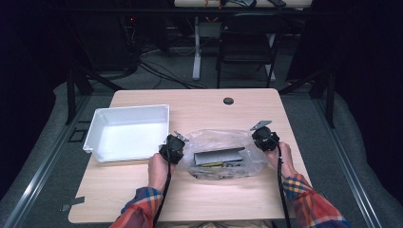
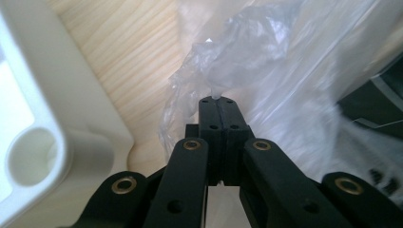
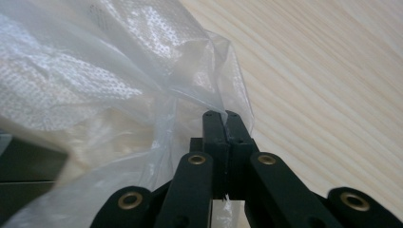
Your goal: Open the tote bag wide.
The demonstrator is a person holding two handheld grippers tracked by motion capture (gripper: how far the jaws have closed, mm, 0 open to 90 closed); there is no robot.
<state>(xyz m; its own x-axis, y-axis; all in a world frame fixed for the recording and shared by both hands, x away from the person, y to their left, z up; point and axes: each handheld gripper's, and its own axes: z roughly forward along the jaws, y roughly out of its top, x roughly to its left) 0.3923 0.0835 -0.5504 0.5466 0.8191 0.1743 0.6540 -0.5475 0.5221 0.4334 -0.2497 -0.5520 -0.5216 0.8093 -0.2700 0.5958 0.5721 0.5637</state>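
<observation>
**Both grippers pinched on the plastic bag, one at each end**

Your plastic bag [image 1: 221, 156] lies on the wooden table [image 1: 199, 107], just right of the white tray [image 1: 128, 133], and everything here is placed from that bag. Your left gripper [image 1: 173, 148] clamps the bag's left end, jaws pressed flat together with a twist of film [image 2: 216, 90] caught at their tips. Your right gripper [image 1: 264, 138] clamps the bag's right end the same way, jaws fully together on a fold of film [image 3: 209, 102].

Left of the bag, the tray's near right corner sits close to your left gripper, so room there is tight. Right of the bag, a narrow strip of bare wood runs to the table's right edge. Behind the bag, open wood reaches a small round dark grommet [image 1: 228, 100]. In front of the bag, open tabletop runs to the near edge, crossed by your forearms.

The bag is thin, clear, crinkled film, glossy and partly dimpled. Inside it lies a flat, dark grey rectangular item [image 1: 219, 156]. The tray is smooth, matte, rectangular plastic with rounded corners. The table shows pale, straight grain.
</observation>
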